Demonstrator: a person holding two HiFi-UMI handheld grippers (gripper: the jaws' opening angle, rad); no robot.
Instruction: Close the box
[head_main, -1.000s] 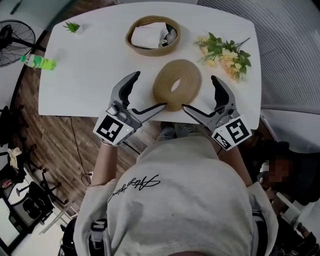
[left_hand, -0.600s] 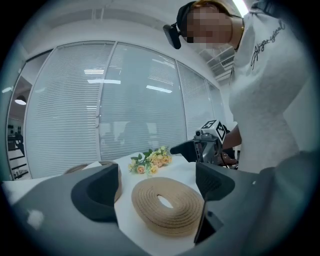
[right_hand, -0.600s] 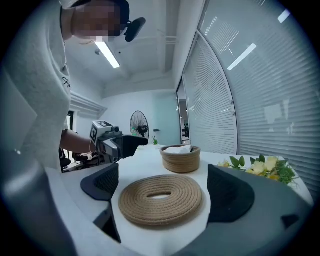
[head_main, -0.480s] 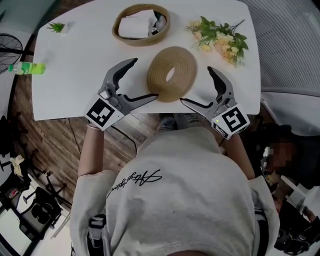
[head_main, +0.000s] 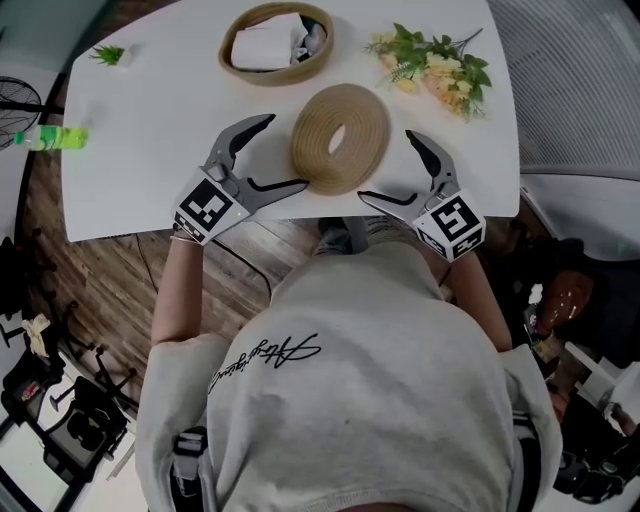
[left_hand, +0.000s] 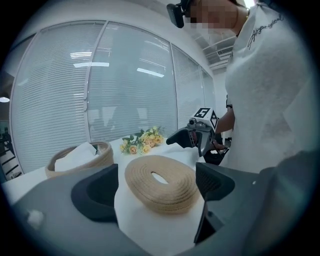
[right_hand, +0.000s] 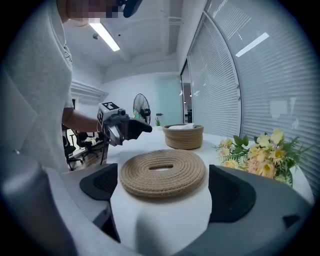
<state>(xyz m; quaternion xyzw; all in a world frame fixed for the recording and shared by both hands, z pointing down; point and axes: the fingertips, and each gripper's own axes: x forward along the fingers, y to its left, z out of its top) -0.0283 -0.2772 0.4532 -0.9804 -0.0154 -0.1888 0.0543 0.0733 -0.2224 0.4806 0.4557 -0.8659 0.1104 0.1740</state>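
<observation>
- head view: the box (head_main: 262, 75), a round woven basket with white things in it, stands open at the far side of the table (head_main: 150, 110); its lid (head_main: 340, 137), a flat coil of rope with a slot in the middle, lies flat on the table nearer the person, well apart from the box.
- the left gripper (head_main: 287, 150) and right gripper (head_main: 386, 164) flank the lid, one at each side, jaws of both spread wide; each gripper view shows the lid lying between that gripper's pads with no pad pressing on it.
- flowers (head_main: 430, 65) lie just beyond the right gripper, beside the lid.
- step in hand, as i judge it: lining up to take the lid; the closing itself is not begun.
- next move calls for shutting on the lid's rim, lifting it level, carrying it over the box and setting it down centred; the thin, limp-looking coil may sag or slip.
- against the earlier frames the lid lies where it did and the jaws are as wide; the left gripper view now takes in far more of the box, and the flowers loom larger in the right one.
</observation>
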